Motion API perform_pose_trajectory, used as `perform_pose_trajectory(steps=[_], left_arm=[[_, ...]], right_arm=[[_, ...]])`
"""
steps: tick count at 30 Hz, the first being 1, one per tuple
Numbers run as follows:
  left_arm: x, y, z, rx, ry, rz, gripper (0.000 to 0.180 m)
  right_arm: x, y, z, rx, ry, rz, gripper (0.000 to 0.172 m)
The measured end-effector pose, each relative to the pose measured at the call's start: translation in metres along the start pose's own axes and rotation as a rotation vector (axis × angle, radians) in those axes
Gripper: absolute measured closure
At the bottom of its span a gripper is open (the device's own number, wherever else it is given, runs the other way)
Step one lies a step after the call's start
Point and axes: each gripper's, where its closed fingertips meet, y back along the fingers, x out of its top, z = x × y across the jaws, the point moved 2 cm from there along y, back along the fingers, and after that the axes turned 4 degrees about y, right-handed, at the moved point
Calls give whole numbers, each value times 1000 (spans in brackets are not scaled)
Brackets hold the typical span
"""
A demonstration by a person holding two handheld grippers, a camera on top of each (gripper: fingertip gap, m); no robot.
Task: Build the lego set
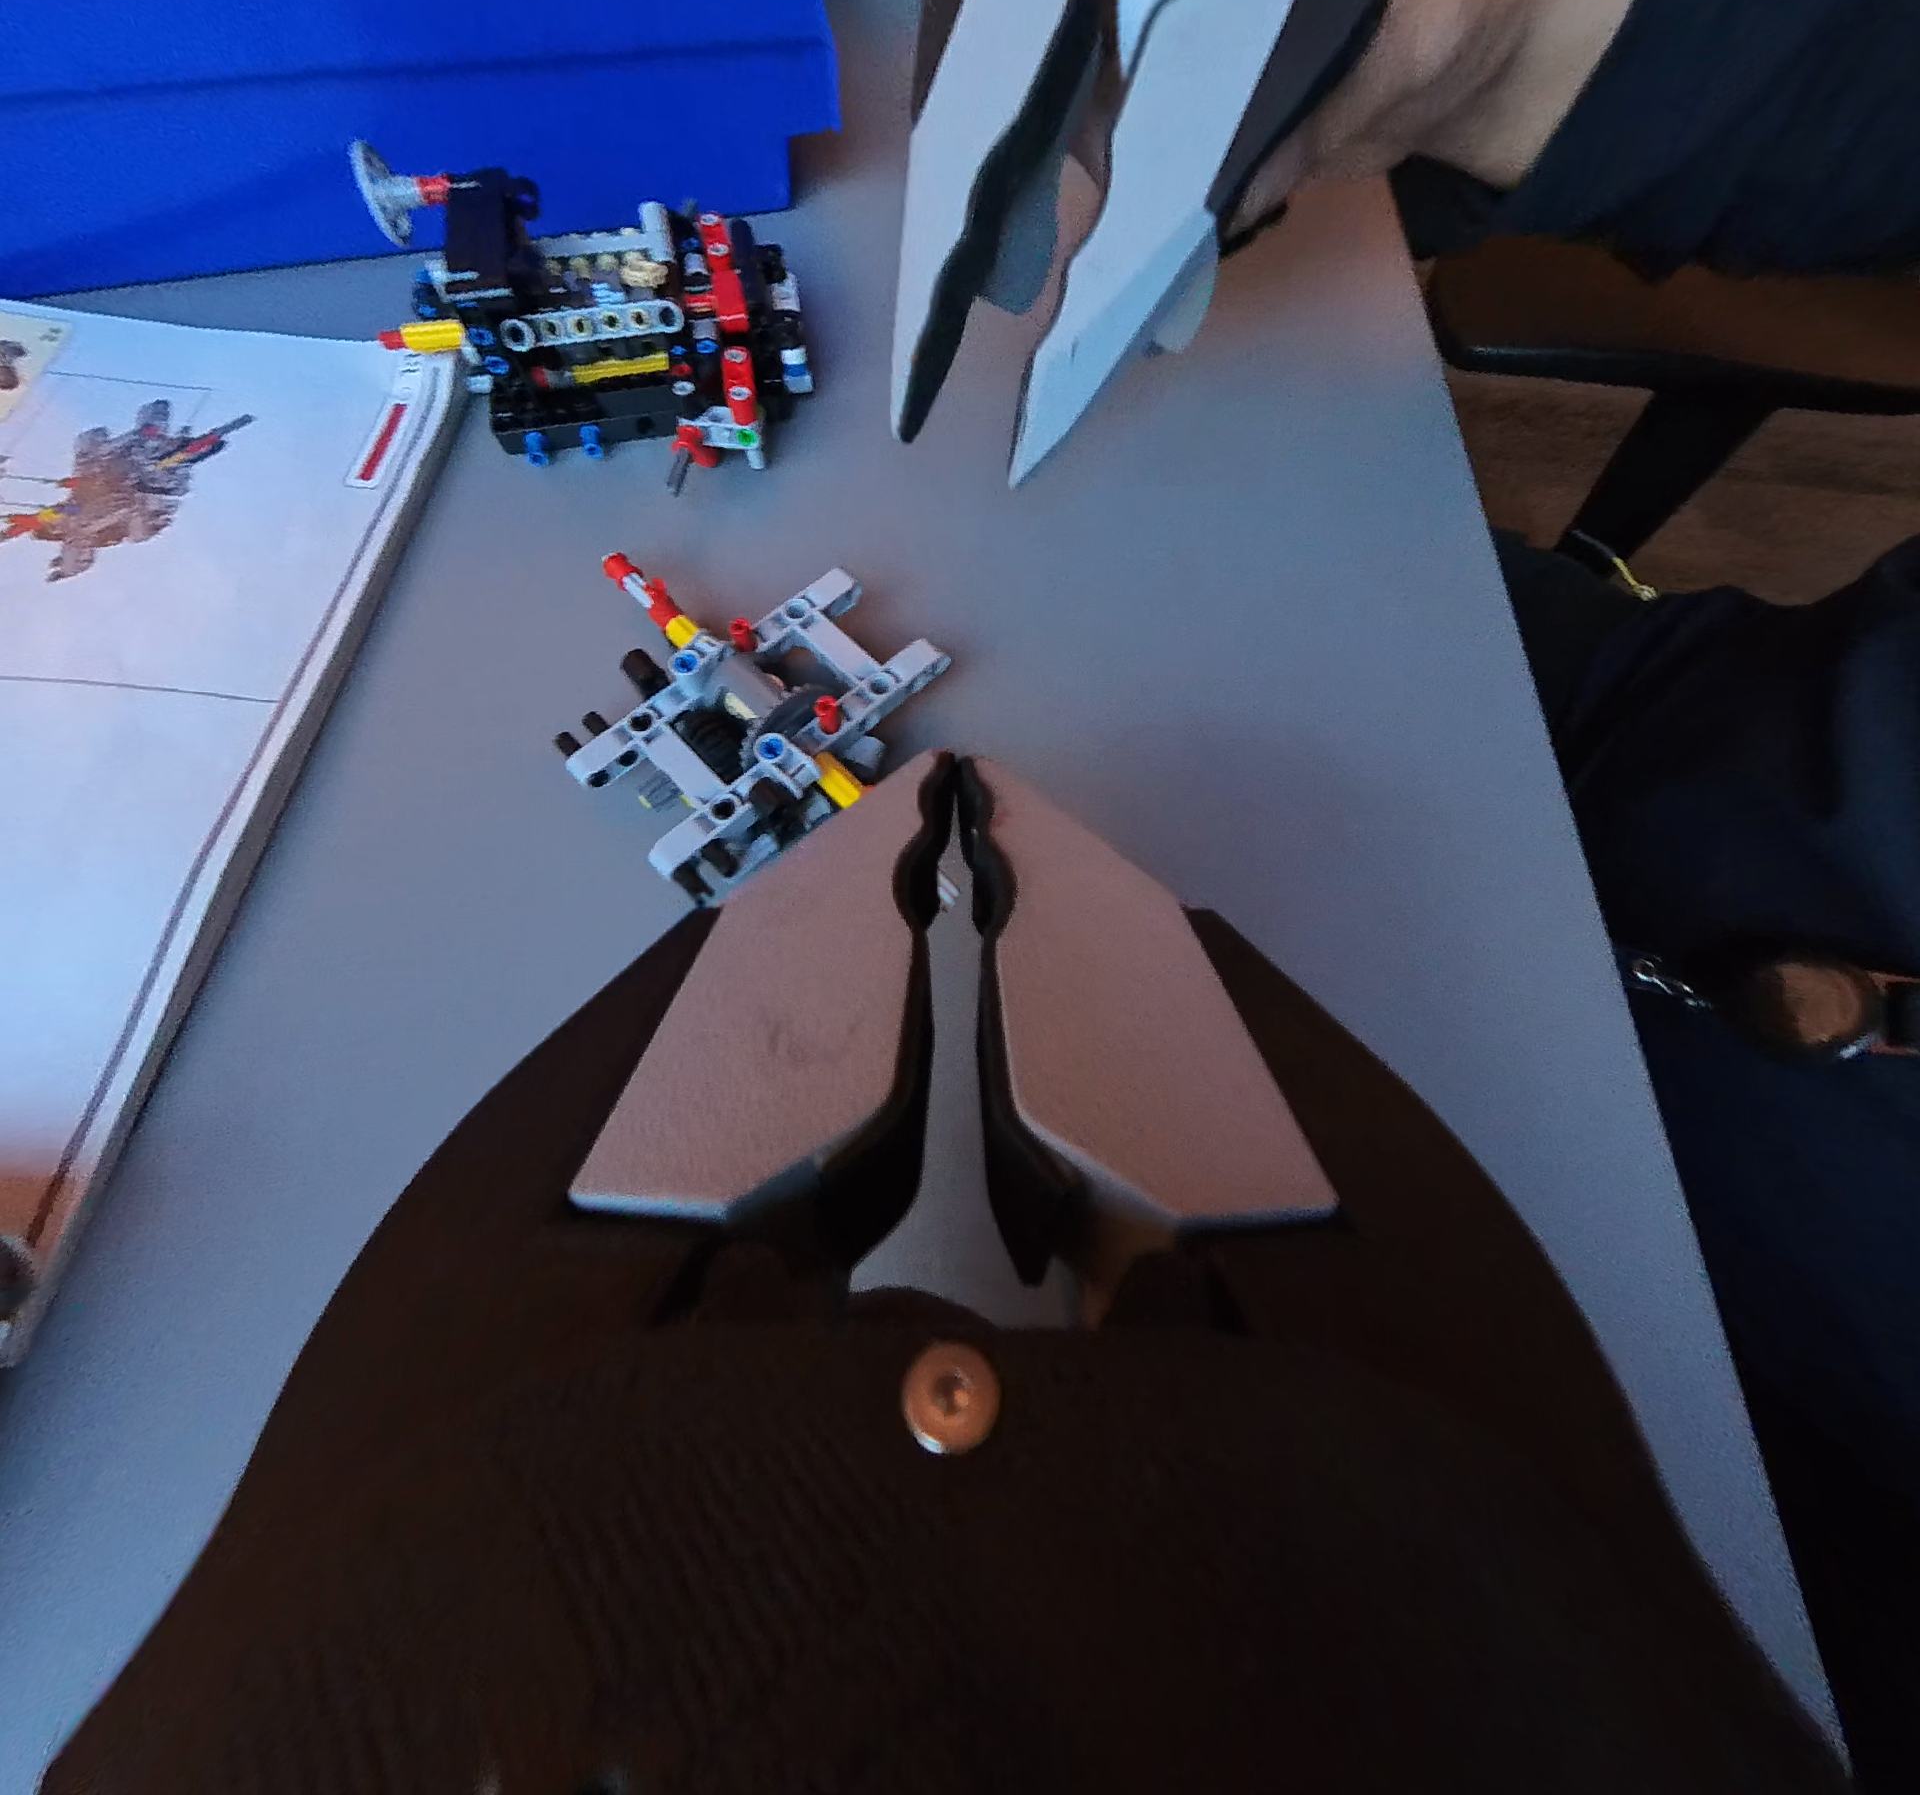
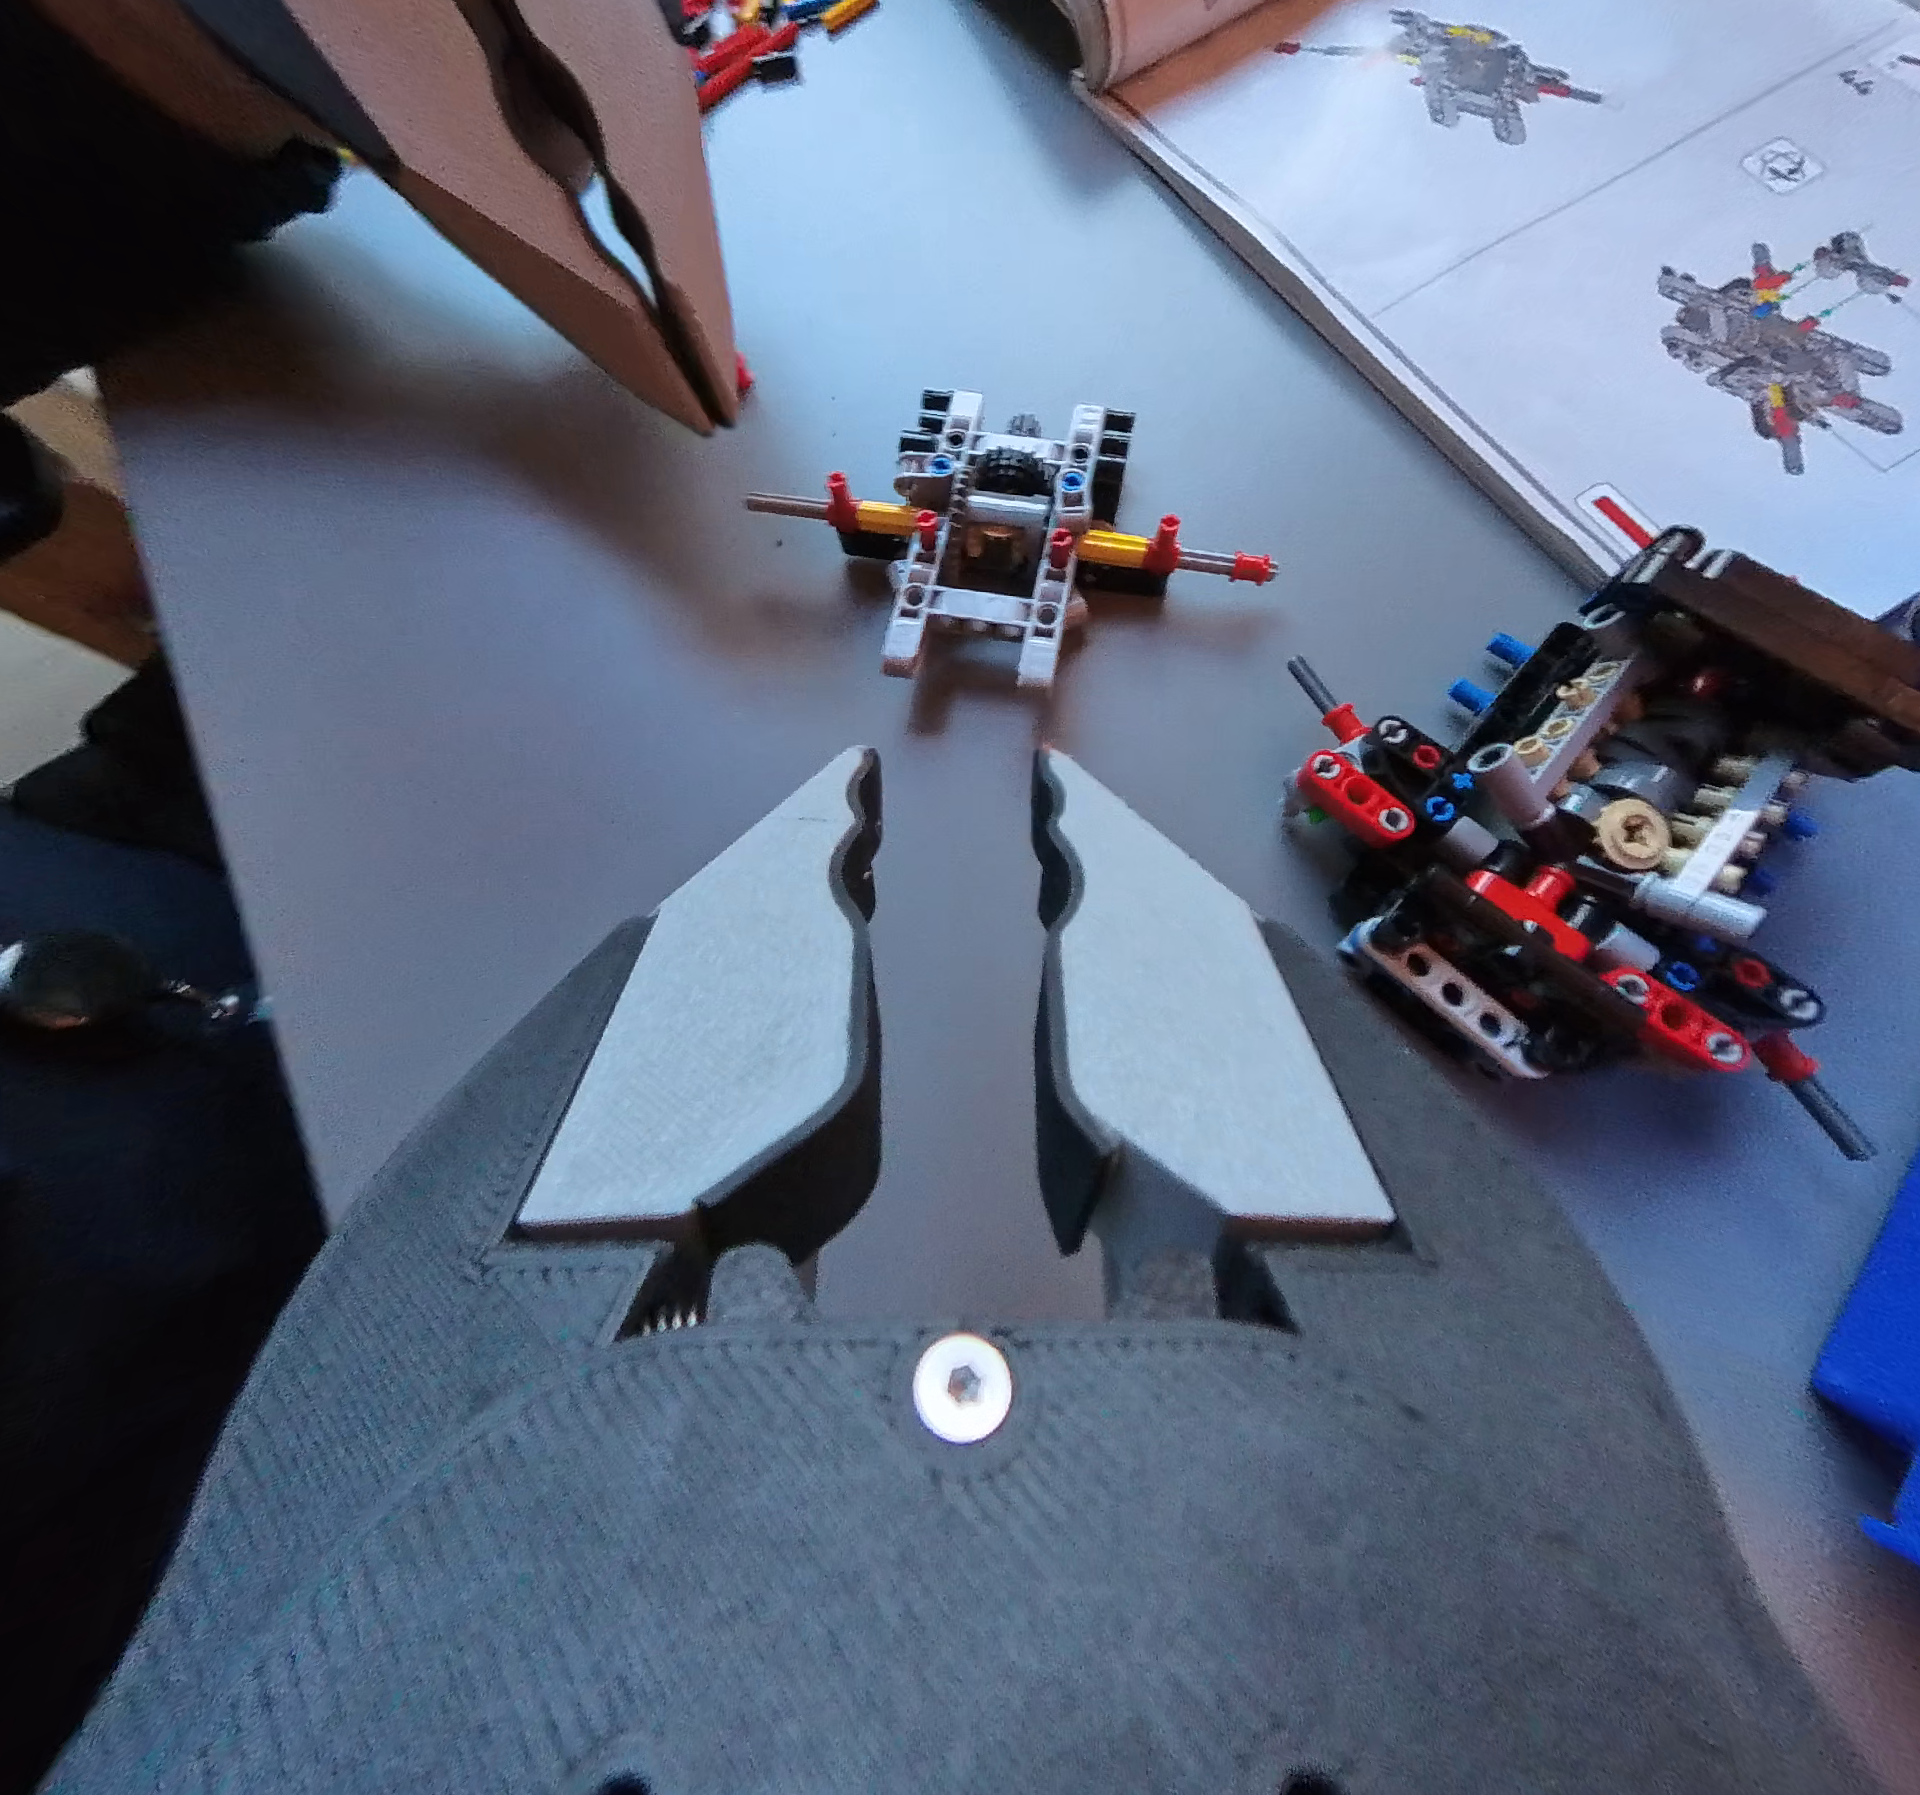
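At mid-frame on the tabletop (image 2: 520, 706), the right tool (image 2: 956, 769) is hovering parted and empty just before the small grey axle assembly (image 2: 997, 540), while the left tool (image 1: 956, 769) is sitting pinched together beside it.

No writing can be read in either view. The only printed thing is the open instruction booklet (image 2: 1538, 218), which lies on the grey table (image 2: 520, 706). Its pages carry coloured drawings of brick models, thin dividing lines and a few small marks near the page corners, all too blurred or too small to make out. A small boxed symbol (image 2: 1782, 164) stands between two of the drawings, and its content cannot be told. A red bar in a white frame (image 1: 379, 444) sits at the page's edge and shows no legible characters.
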Motion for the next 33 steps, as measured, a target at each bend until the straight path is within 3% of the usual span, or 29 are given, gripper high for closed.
perform_pose_trajectory(steps=[4, 10, 11, 13, 14, 22, 26, 29, 33], left_arm=[[3, -1, -6, 33, 36, 19, 172], [-8, 1, -22, 82, 96, -23, 157], [-9, 2, -24, 90, 103, -26, 156], [-11, 5, -27, 100, 110, -30, 156], [-12, 6, -29, 103, 110, -33, 155], [-45, -7, -26, 77, 84, -218, 159], [-46, -12, -15, 28, 44, -236, 167], [-47, -13, -5, -19, 29, -243, 167], [-45, -12, 2, -35, -1, -251, 165]], right_arm=[[1, -16, 12, -26, -63, 22, 132], [4, -45, -2, 82, -97, -1, 120], [3, -49, -9, 115, -92, -16, 123], [4, -50, -42, 298, -76, -16, 149], [4, -50, -54, 343, -72, -18, 145], [-11, -28, -37, 139, -44, -9, 144], [-24, -22, -25, 19, -3, -29, 140], [-24, -23, -26, 23, 2, -6, 128], [-18, -23, -28, 7, 126, 28, 130]])
